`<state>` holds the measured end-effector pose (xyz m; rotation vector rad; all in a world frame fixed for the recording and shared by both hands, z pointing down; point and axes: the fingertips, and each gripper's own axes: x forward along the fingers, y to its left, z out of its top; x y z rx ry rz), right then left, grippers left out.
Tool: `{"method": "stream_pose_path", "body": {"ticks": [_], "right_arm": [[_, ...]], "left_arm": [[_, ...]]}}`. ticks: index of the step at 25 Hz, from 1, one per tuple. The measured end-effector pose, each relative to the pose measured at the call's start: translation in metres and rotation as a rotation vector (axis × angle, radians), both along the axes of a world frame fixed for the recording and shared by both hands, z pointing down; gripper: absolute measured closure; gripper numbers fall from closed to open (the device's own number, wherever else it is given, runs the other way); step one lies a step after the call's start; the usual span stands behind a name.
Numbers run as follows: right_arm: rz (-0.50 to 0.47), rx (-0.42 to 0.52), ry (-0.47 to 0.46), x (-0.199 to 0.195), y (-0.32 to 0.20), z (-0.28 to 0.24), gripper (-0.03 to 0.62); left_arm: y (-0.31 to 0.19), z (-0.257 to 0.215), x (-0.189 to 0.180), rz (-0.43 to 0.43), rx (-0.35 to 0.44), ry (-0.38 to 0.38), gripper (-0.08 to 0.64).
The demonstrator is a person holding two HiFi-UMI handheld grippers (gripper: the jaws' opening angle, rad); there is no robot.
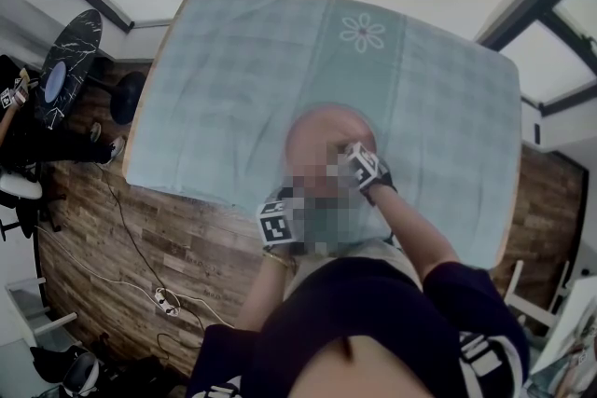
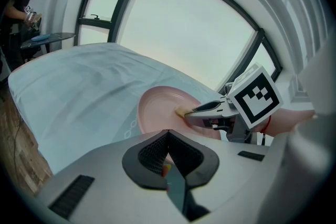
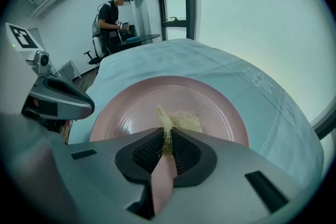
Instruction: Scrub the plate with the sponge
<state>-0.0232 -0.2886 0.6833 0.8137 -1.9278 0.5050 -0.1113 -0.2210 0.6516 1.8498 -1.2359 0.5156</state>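
- Left gripper view: the left gripper has its jaws pressed together, and I see nothing between them; the pink plate lies just ahead of it on the light blue cloth; the right gripper reaches in from the right, over the plate, with the yellowish sponge at its tip, low on the plate; a person stands far back on the left.
- Right gripper view: the jaws of the right gripper are closed on the sponge; one thin edge of it is pinched between the pads and the rest lies flat on the bottom of the plate, near the middle; the left gripper is at the left, its tip just beside the rim; I cannot tell if it touches.
- Head view: the plate is on the near half of the cloth, well apart from the stitched flower; both grippers are at its near side, but their tips I cannot make out here; a wooden floor is around the table.
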Motion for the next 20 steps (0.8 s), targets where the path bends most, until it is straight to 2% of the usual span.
{"method": "stream_pose_path", "body": {"ticks": [8,13,20], "right_arm": [[-0.045,0.001,-0.034,-0.017,0.015,-0.002,0.554],[-0.035,-0.021,-0.029,-0.017,0.03,0.0,0.554],[-0.024,0.007,-0.058,-0.018,0.045,-0.01,0.554]], "left_arm": [[0.005,-0.001,0.0,-0.012,0.003,0.005,0.551],[0.01,-0.004,0.0,-0.014,0.008,0.007,0.551],[0.022,-0.009,-0.002,-0.025,0.023,0.007,0.551]]}}
